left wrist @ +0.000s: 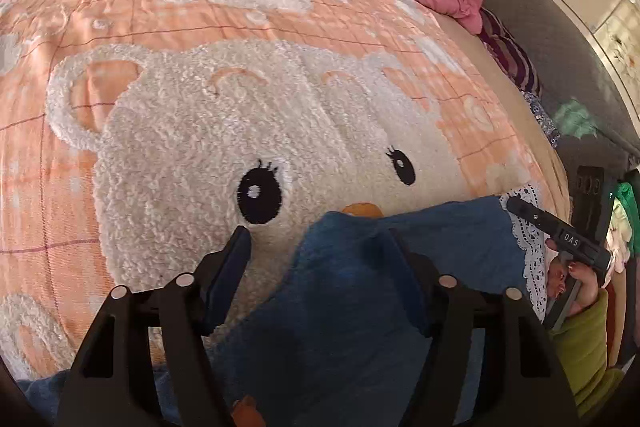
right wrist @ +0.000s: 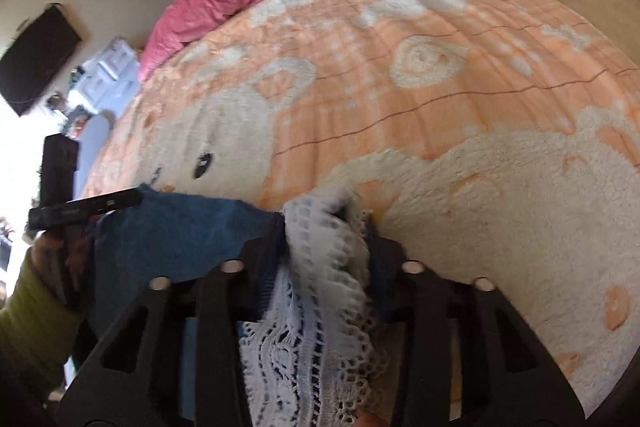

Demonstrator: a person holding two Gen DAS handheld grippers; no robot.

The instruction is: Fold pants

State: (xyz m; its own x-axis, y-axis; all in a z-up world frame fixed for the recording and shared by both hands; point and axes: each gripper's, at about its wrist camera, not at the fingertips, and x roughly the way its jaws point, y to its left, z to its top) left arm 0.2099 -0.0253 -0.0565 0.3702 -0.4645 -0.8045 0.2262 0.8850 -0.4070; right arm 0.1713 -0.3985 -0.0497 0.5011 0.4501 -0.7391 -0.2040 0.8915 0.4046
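White lace trim [right wrist: 320, 299] fills the space between the right gripper [right wrist: 326, 239] fingers, which are clamped on that edge of the blue pants [left wrist: 420, 255]. Across the cloth, the left gripper [left wrist: 320, 247] has fingers well apart, one pad [left wrist: 230, 267] bare, the other against the fabric; whether it pinches anything I cannot tell. Both ends are raised above the bear blanket [left wrist: 200, 131] on the bed, probably to spread the pants before folding.

One pair of pants [left wrist: 420, 267], one blanket [left wrist: 200, 107], two claws [left wrist: 320, 255] [right wrist: 326, 227].
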